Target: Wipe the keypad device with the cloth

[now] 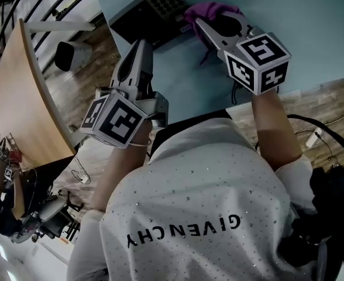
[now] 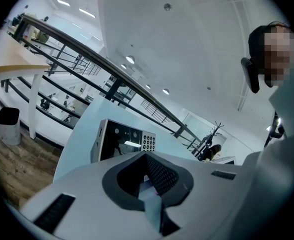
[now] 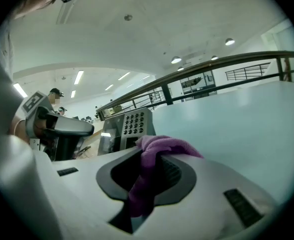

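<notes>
Cloth (image 1: 210,9) pinched in right gripper (image 1: 202,23), forearm (image 1: 274,127) outstretched

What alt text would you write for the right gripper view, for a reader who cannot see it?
The right gripper is shut on a purple cloth, which bunches above the jaw tips. Behind it, a grey keypad device sits on a pale blue table, with the left gripper at the far left.

Keypad device (image 1: 151,13) at the table's (image 1: 312,34) far left corner, cloth (image 1: 210,12) at its right edge in my right gripper (image 1: 204,28), my left gripper (image 1: 140,47) before its near edge.
</notes>
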Available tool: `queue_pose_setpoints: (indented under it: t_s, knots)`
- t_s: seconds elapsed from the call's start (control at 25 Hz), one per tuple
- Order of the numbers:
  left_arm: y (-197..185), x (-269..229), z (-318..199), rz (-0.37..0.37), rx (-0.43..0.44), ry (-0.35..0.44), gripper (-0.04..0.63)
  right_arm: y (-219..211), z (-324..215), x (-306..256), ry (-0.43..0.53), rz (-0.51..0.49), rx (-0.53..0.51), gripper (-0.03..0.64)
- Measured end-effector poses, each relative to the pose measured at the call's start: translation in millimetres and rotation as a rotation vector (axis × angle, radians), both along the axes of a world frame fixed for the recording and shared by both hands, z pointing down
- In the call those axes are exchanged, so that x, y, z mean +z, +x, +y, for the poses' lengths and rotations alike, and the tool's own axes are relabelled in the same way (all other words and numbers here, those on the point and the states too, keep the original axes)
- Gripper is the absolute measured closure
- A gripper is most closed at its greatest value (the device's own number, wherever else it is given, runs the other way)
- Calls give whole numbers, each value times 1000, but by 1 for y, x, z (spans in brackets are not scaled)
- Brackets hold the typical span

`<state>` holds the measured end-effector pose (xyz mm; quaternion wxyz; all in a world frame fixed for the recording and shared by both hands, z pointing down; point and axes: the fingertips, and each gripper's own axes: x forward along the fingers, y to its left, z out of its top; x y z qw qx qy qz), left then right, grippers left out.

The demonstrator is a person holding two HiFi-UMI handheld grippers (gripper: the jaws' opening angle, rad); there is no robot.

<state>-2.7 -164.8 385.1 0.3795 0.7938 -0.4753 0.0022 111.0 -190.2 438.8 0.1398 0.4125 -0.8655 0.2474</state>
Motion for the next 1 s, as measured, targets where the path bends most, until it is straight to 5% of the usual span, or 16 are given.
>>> queue_pose_setpoints:
  t_s: [0.2,0.56,1.0]
  knots:
    - [-11,-8,9,6,-16,14,594,17,-8,2,-40,18,91,552]
    - [-40,-22,33,19,-87,38,595,-12,10,-19,-1,24,75,551]
    - [-79,-59,61,46,-168,110,594,-122,73,-28,-27,32,-217,551]
